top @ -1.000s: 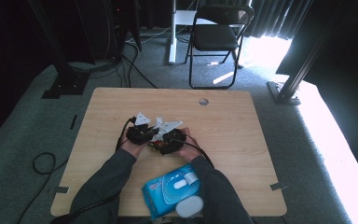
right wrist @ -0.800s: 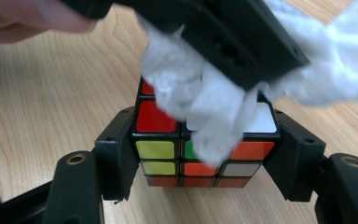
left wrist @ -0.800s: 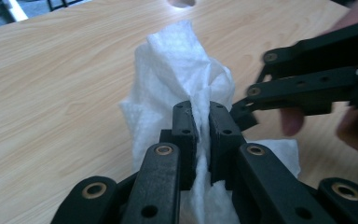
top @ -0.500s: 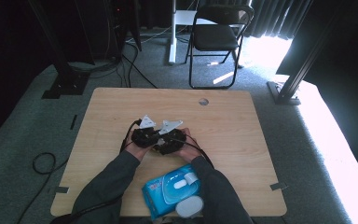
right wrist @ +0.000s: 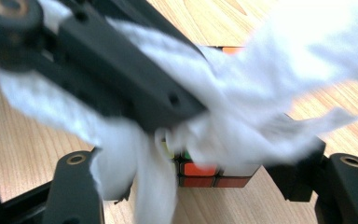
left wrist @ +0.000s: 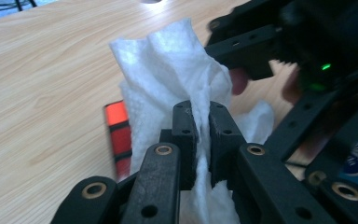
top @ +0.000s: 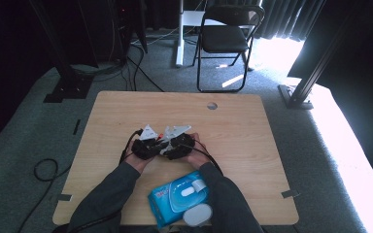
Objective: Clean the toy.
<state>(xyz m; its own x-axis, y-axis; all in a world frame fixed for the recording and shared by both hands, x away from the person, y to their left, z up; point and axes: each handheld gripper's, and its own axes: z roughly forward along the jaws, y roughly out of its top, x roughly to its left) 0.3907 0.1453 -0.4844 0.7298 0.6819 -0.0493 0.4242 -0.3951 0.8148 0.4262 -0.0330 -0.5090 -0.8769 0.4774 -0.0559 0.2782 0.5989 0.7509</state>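
White wipe (left wrist: 168, 74) bunched, clenched in left tongs (left wrist: 200, 140), draped over puzzle cube (right wrist: 209, 175) mid-counter (top: 252, 131). Right tongs (right wrist: 205, 177) straddle cube; grip on it unclear. Wipe soft, light, tears easily: pinch at gathered fold. Cube stiff, smooth-faced: hold flat sides.

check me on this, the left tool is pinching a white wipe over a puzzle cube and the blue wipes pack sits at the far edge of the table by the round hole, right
Not quite. The blue wipes pack sits at the near edge of the table, between the person's forearms, as the high view shows. The rest holds: the left tool is pinching the white wipe over the puzzle cube.
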